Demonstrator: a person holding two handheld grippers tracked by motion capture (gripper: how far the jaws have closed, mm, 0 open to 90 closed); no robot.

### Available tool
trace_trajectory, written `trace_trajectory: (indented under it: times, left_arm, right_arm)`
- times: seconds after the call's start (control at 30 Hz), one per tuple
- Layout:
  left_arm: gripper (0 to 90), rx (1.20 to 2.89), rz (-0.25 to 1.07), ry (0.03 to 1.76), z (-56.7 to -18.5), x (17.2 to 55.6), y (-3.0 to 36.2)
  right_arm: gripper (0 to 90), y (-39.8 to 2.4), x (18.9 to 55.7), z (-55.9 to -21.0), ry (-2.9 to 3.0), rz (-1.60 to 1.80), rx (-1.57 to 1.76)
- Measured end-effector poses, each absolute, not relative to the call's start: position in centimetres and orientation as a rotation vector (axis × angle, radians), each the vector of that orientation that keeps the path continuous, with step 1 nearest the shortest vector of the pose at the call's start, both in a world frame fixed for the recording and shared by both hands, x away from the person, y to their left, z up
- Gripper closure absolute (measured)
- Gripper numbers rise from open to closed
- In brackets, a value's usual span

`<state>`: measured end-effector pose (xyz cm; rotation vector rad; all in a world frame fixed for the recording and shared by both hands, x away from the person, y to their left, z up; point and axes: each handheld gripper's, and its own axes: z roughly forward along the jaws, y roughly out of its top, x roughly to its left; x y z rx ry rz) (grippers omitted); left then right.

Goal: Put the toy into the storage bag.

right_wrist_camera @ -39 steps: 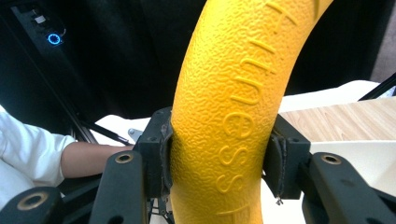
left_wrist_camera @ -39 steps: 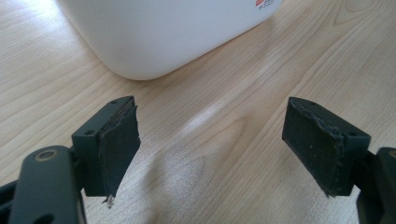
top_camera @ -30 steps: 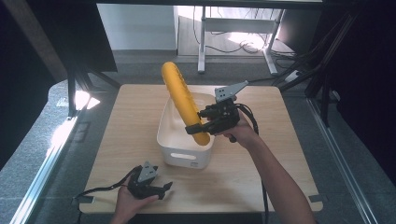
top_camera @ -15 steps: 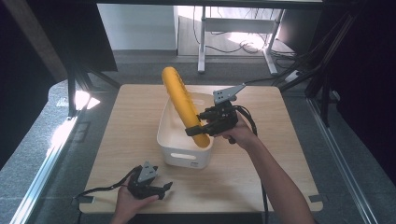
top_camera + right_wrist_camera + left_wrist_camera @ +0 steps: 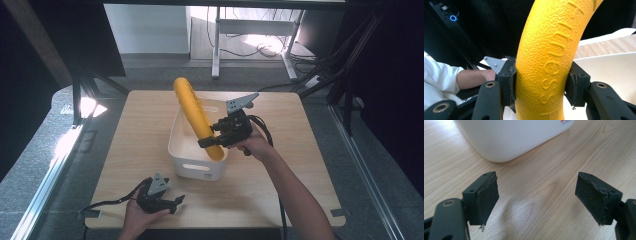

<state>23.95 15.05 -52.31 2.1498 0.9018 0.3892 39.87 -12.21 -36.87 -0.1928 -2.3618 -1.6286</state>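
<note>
A long yellow foam roller [image 5: 196,116] leans tilted over a white plastic bin [image 5: 181,152] at the middle of the table, its lower end near the bin's right rim. My right gripper [image 5: 212,138] is shut on the roller's lower part. In the right gripper view both pads press into the roller [image 5: 549,62], which has raised lettering. My left gripper [image 5: 172,204] rests on the table near the front edge, in front of the bin. In the left gripper view it [image 5: 537,198] stands open with nothing between its pads, and the bin's rounded corner [image 5: 506,137] lies just ahead.
The wooden table [image 5: 295,160] has bare room to the left and right of the bin. Past the far edge stand a metal frame [image 5: 250,30] and cables on the floor. Dark panels stand at both sides.
The right gripper has shifted slightly with the yellow roller, which stands a little differently over the bin. The left gripper has kept still.
</note>
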Motion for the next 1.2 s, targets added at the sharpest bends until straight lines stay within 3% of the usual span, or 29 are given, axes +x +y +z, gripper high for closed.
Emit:
trace_trajectory:
  times: [0.73, 1.2]
  left_arm:
    - [18.8, 2.151, 0.384, 0.905, -52.4, 23.9, 15.0]
    - [18.5, 2.15, 0.384, 0.906, -52.3, 23.9, 15.0]
  right_arm:
    - [46.5, -12.7, 40.2, -38.8, -2.423, -1.605, -0.195]
    - [34.9, -13.5, 38.9, -37.8, -2.505, -1.759, -0.233]
